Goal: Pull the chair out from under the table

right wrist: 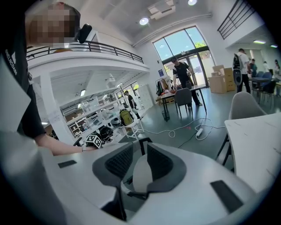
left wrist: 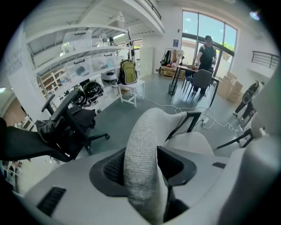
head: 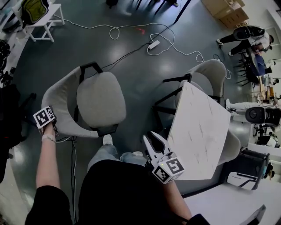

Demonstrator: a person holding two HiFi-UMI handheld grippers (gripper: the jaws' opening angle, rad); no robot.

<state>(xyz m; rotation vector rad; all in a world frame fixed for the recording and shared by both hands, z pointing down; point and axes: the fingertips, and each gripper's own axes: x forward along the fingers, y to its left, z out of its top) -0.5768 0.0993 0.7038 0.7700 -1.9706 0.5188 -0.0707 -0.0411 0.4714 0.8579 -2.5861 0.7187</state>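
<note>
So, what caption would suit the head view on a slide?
From above: left gripper at the backrest of a grey fabric armchair standing clear of the white marble-top table; right gripper open, empty.

Black short-sleeved shirt (head: pixel 118 193), pale blue jeans (head: pixel 105 154) and white shoe (head: pixel 107 139) at centre. The left gripper (left wrist: pixel 140 162) and right gripper (head: pixel 153 137) are white and dark-padded, each with 1 black-and-white marker cube (head: pixel 169 169).

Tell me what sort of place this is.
Probably an open-plan lab or workshop office: storage shelves packed with gear, a power strip trailing cables across the floor, and stacked cardboard boxes.
</note>
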